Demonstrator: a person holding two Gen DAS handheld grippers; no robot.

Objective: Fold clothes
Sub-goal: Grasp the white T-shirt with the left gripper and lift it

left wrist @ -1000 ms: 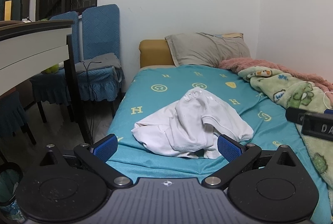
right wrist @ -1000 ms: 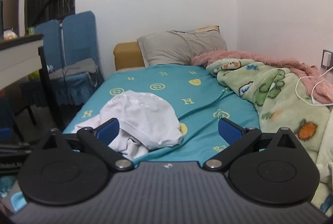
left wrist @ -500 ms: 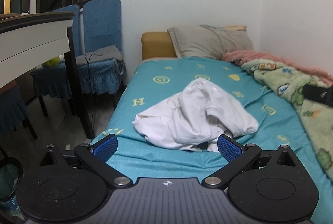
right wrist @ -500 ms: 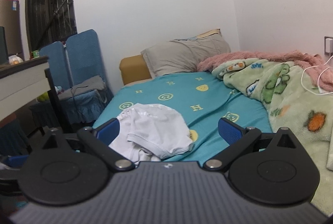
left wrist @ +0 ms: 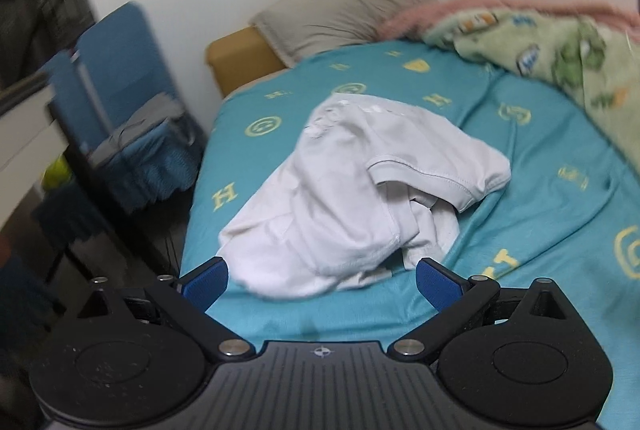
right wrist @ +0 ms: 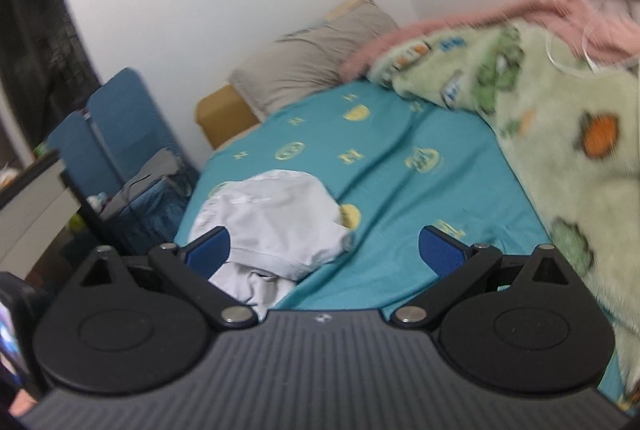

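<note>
A crumpled white garment (left wrist: 352,190) lies in a heap on the teal bed sheet (left wrist: 520,230), near the bed's left edge. My left gripper (left wrist: 320,282) is open and empty, its blue pads (left wrist: 206,280) just short of the heap's near edge. In the right wrist view the garment (right wrist: 276,226) lies ahead and to the left. My right gripper (right wrist: 324,254) is open and empty above the sheet (right wrist: 400,190), its left pad (right wrist: 208,250) in line with the garment's near side.
A green patterned blanket (left wrist: 560,42) and a pink blanket (right wrist: 460,18) cover the bed's right side. A grey pillow (left wrist: 344,10) lies at the headboard. Blue chairs (left wrist: 120,90) and a desk (left wrist: 24,134) stand left of the bed. A white cable (right wrist: 592,42) lies on the blankets.
Both grippers have moved forward and tilted, coming closer over the bed; the garment now looms larger in the left wrist view. Both stay open. The garment has not moved.
</note>
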